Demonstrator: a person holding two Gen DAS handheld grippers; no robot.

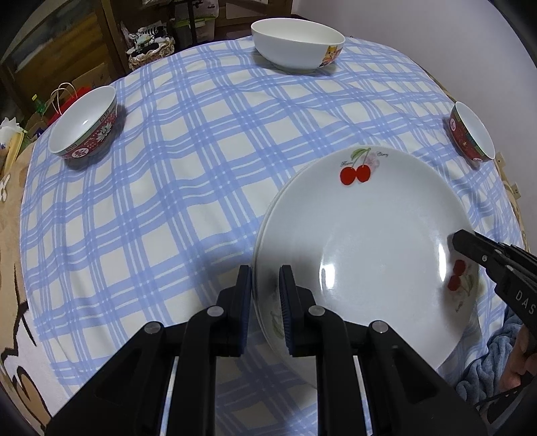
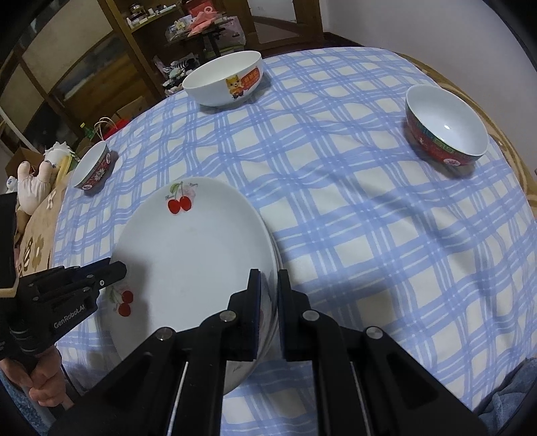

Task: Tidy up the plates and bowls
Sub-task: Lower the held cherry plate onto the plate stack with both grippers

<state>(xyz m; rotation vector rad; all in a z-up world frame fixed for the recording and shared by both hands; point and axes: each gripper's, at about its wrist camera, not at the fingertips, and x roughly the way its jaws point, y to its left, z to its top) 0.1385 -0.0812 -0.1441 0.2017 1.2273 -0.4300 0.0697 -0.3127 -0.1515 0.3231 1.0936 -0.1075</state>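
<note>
A stack of white cherry plates (image 1: 365, 241) (image 2: 194, 255) lies on the blue checked tablecloth. My left gripper (image 1: 265, 291) is shut on the stack's left rim. My right gripper (image 2: 268, 295) is shut on its right rim; its fingers (image 1: 470, 244) show at the far right in the left wrist view. A large white bowl with a cartoon print (image 1: 297, 43) (image 2: 223, 78) stands at the back. One red patterned bowl (image 1: 84, 122) (image 2: 92, 166) stands at the left, another (image 1: 471, 132) (image 2: 446, 124) at the right.
The round table's cloth (image 1: 188, 187) (image 2: 369, 218) is bare between the bowls. Wooden shelves with clutter (image 2: 188, 30), bags (image 1: 63, 97) and a soft toy (image 2: 33, 181) stand beyond the table's far left edge.
</note>
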